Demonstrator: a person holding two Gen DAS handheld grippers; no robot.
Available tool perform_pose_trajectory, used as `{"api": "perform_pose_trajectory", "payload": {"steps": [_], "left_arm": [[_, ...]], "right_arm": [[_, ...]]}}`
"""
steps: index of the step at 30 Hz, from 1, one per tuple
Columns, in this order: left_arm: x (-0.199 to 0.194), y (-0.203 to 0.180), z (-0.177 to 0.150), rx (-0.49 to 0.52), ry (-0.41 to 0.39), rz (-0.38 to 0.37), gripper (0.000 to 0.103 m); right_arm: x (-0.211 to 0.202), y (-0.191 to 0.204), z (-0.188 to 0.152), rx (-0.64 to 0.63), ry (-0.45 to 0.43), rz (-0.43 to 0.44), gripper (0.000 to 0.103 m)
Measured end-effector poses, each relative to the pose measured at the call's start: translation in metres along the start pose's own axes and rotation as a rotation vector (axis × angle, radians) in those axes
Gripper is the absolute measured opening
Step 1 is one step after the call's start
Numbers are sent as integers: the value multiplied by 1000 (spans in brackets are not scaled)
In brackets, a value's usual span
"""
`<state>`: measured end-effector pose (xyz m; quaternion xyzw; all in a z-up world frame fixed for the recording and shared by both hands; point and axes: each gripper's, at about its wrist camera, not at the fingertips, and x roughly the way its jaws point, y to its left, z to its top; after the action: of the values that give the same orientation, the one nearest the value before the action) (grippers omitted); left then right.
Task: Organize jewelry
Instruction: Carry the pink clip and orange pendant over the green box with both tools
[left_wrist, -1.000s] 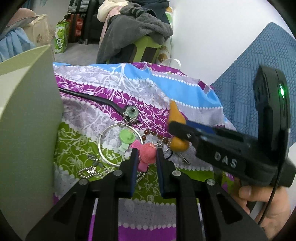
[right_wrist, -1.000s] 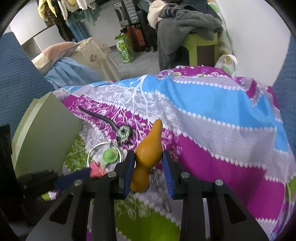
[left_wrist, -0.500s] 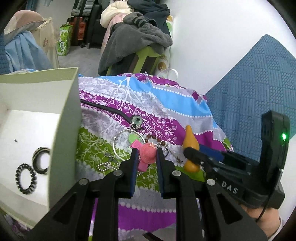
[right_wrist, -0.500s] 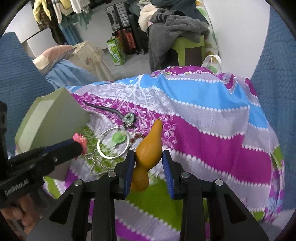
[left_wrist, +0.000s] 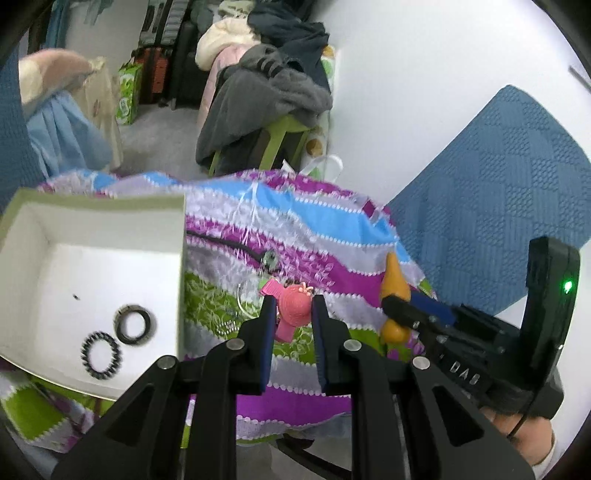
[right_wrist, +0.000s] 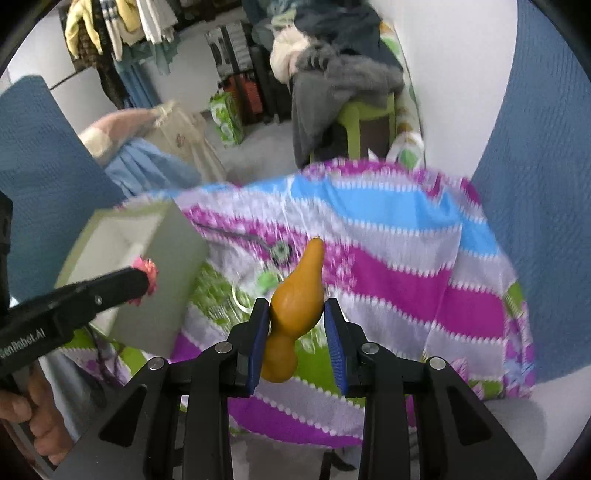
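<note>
**Two pieces in carry, box next**

I have the left gripper (left_wrist: 293, 314) clamped on a pink hat-shaped charm (left_wrist: 293, 308), held right of the white box (left_wrist: 181, 258) and above the striped cloth (left_wrist: 332, 236). My right gripper (right_wrist: 297, 319) is clamped on an orange gourd pendant (right_wrist: 295, 295), further right of the box. Two dark rings (left_wrist: 118, 338) lie inside the box. Step in hand, as I judge it: carrying. Next: over the box's rim, then release. Lettering: "DAS" on one gripper body, "...enRobot.AI" on the other.
</note>
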<state>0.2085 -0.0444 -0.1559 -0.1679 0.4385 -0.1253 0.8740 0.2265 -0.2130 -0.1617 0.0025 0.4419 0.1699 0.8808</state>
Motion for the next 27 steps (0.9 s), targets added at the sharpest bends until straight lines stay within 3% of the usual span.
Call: {"api": "perform_pose_trajectory", "payload": {"steps": [18, 27], "left_arm": [[-100, 0, 60, 108, -129, 30, 19], [-141, 27, 69, 99, -202, 69, 19]], "right_arm": [[-81, 67, 76, -24, -211, 46, 28], [-81, 114, 92, -59, -246, 97, 28]]}}
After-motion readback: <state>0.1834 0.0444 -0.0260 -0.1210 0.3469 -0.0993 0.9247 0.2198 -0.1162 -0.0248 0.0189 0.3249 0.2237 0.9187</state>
